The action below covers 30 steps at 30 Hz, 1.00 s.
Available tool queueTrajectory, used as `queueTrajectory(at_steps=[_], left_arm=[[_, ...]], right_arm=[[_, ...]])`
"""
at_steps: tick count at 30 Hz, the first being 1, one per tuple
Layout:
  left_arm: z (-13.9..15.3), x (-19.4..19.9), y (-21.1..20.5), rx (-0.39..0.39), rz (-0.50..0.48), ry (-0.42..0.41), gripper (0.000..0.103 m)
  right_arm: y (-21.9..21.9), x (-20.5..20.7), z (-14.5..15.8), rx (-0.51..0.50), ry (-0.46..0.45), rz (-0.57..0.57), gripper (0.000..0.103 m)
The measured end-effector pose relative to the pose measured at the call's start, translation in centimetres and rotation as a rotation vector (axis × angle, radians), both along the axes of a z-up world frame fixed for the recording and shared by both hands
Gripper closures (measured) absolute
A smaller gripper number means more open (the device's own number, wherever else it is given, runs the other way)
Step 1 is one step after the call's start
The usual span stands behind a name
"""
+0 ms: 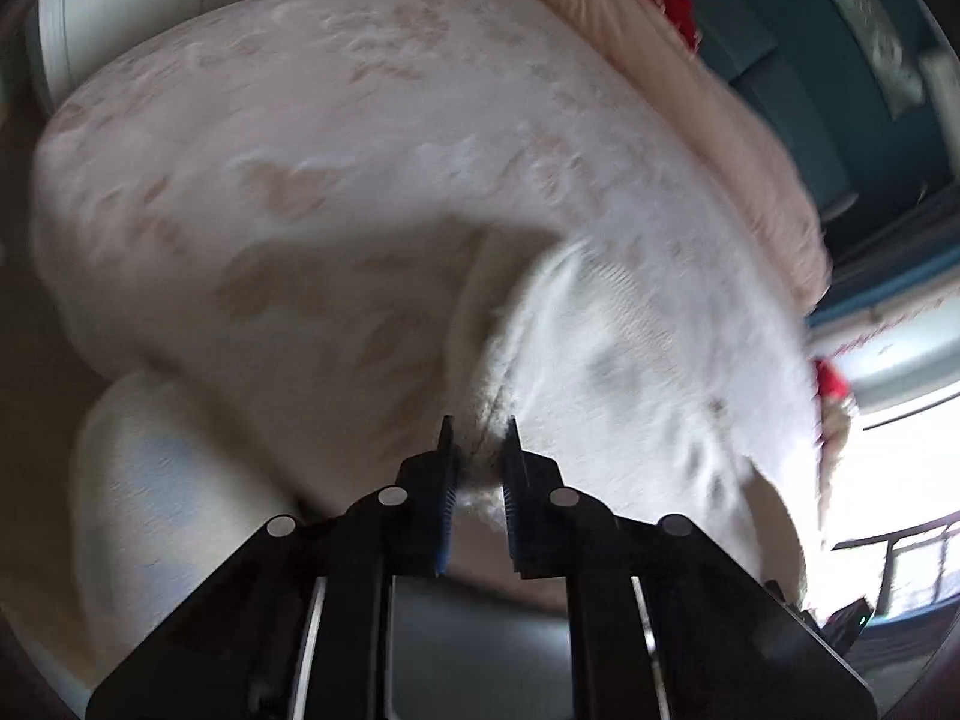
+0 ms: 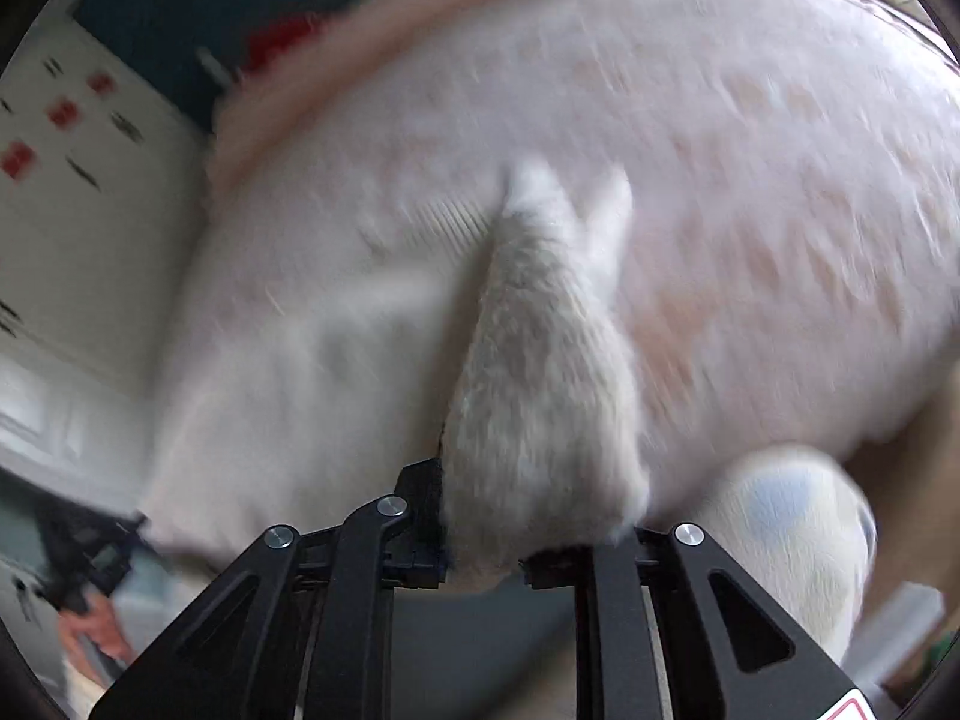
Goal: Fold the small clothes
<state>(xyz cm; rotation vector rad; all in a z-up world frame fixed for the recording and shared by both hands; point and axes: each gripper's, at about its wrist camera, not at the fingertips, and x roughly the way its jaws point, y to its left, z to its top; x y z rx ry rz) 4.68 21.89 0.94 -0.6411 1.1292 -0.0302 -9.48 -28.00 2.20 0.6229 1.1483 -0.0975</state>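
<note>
A white fuzzy garment (image 1: pixel 630 348) is held up above a bed. My left gripper (image 1: pixel 478 438) is shut on one edge of it, and the fabric spreads away to the right. My right gripper (image 2: pixel 534 480) is shut on another part of the same garment (image 2: pixel 540 396); the fabric bunches between the jaws, drapes over them and hides the fingertips. Both views are blurred by motion.
The bed (image 1: pixel 288 168) has a pale cover with a faint beige pattern. A peach blanket (image 1: pixel 708 96) lies along its far edge. A rounded white pillow with blue patches (image 1: pixel 150 492) lies beside the bed; it also shows in the right wrist view (image 2: pixel 792 516). A bright window (image 1: pixel 900 450) is at right.
</note>
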Motion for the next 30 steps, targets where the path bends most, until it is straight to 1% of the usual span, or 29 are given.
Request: queueTrajectory(at_steps=[1,2,3,4,5,6,7,8,9,10,11,12,13,15,16,19,20,21,23,25,26,27,28,29,30], left_arm=[[-1.2,-0.6,0.1,0.013,-0.012,0.027,0.089],[-2.3,-0.9,0.0,0.032,-0.015,0.051,0.089],[-3.4,-1.3,-0.1,0.062,-0.014,0.079,0.09],[-3.8,-1.6,-0.1,0.079,-0.004,0.088,0.091],[-3.8,-2.1,-0.1,0.083,0.005,0.08,0.09],[-3.1,-2.4,-0.2,0.095,0.004,0.057,0.089],[-2.0,-2.5,-0.6,0.116,-0.009,0.021,0.085],[-1.0,-2.4,-0.9,0.137,-0.022,-0.01,0.077],[0.9,-1.9,-1.8,0.183,-0.045,-0.069,0.068],[2.0,-1.6,-2.3,0.201,-0.057,-0.103,0.056],[3.1,-1.2,-3.1,0.218,-0.073,-0.147,0.052],[4.3,-0.2,-4.3,0.237,-0.099,-0.197,0.052],[5.1,0.8,-5.7,0.258,-0.129,-0.222,0.051],[5.6,3.1,-8.4,0.304,-0.185,-0.232,0.051],[5.5,4.3,-9.8,0.313,-0.211,-0.234,0.051],[4.0,5.8,-12.2,0.326,-0.257,-0.211,0.051],[3.4,6.2,-12.6,0.335,-0.263,-0.198,0.051],[2.3,6.2,-13.4,0.349,-0.268,-0.175,0.05],[0.1,6.8,-14.1,0.369,-0.283,-0.128,0.05],[-1.7,6.9,-14.5,0.376,-0.29,-0.086,0.05],[-3.1,7.0,-14.7,0.39,-0.287,-0.057,0.05],[-3.8,6.7,-14.7,0.396,-0.285,-0.041,0.05],[-4.4,6.7,-14.7,0.4,-0.283,-0.033,0.05],[-4.7,6.4,-14.7,0.408,-0.278,-0.041,0.048],[-4.6,6.0,-14.7,0.422,-0.277,-0.062,0.047]], right_arm=[[-0.4,-0.6,-1.2,0.024,0.032,-0.023,0.082],[-0.9,-1.3,-1.7,0.055,0.039,-0.061,0.076],[-1.4,-2.0,-1.3,0.069,0.021,-0.093,0.075],[-1.8,-2.6,-0.6,0.069,-0.002,-0.113,0.073],[-1.9,-2.9,0.2,0.055,-0.013,-0.12,0.072],[-2.1,-2.9,1.1,0.031,-0.03,-0.121,0.072],[-1.9,-2.7,2.3,-0.001,-0.06,-0.108,0.072],[-1.8,-2.1,2.9,-0.024,-0.076,-0.095,0.072],[-1.3,-1.6,3.8,-0.057,-0.095,-0.077,0.072],[-0.8,-0.8,4.7,-0.089,-0.116,-0.059,0.072],[0.0,0.0,5.4,-0.139,-0.139,-0.043,0.071],[0.5,0.9,5.8,-0.175,-0.149,-0.036,0.071],[0.6,2.2,6.2,-0.206,-0.152,-0.036,0.07],[0.5,2.7,7.0,-0.252,-0.156,-0.084,0.063],[0.0,2.5,7.5,-0.283,-0.166,-0.131,0.056],[-1.8,0.6,8.8,-0.38,-0.156,-0.245,0.054],[-2.4,0.1,9.5,-0.39,-0.178,-0.255,0.053],[-2.4,0.2,10.0,-0.378,-0.195,-0.235,0.056],[-1.4,1.6,10.2,-0.332,-0.21,-0.135,0.075],[0.3,3.4,9.5,-0.282,-0.217,-0.044,0.077],[1.3,4.6,8.8,-0.274,-0.218,0.001,0.078],[2.1,5.6,7.9,-0.287,-0.205,0.03,0.078],[2.6,6.6,6.8,-0.3,-0.181,0.047,0.078],[2.6,7.7,5.1,-0.302,-0.141,0.052,0.078],[2.4,8.6,3.3,-0.299,-0.095,0.046,0.078]])
